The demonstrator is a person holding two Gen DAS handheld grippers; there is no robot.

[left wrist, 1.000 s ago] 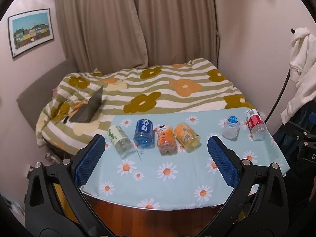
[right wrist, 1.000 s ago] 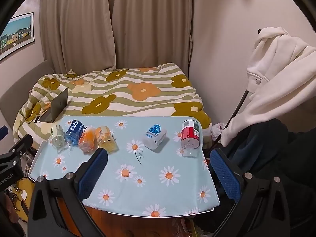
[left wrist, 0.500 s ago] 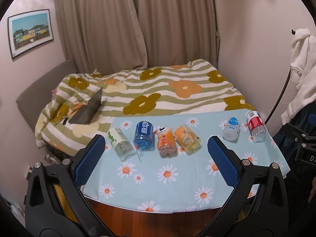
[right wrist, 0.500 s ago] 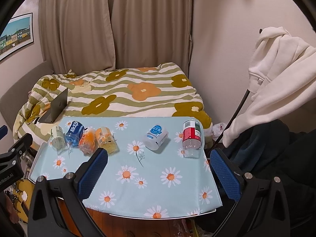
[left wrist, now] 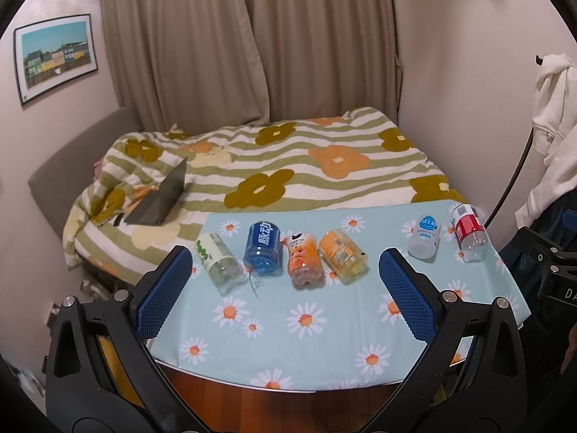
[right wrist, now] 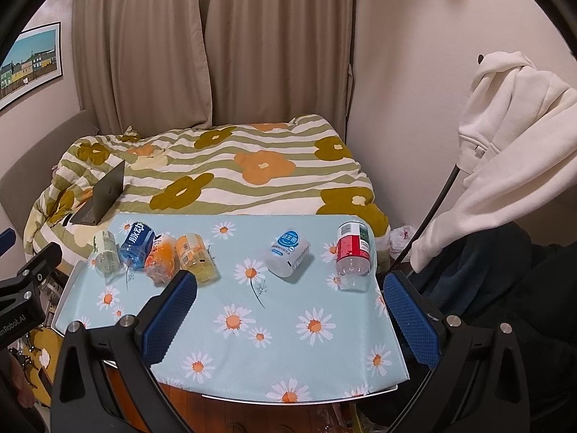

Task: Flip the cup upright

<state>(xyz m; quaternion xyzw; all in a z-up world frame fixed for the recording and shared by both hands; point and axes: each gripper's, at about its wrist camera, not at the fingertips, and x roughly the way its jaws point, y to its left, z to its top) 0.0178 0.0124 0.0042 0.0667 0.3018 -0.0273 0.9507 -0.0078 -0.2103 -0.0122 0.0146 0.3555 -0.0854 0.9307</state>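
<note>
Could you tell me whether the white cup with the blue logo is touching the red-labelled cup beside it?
Apart. The right wrist view shows bare tablecloth between the white cup and the red-labelled cup.

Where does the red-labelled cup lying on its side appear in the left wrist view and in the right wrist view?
Left wrist: red-labelled cup lies at the far right edge of the daisy tablecloth.
Right wrist: red-labelled cup lies right of centre, near the cloth's right edge.
Shared landmark: the white blue-labelled cup, just to its left.
</note>
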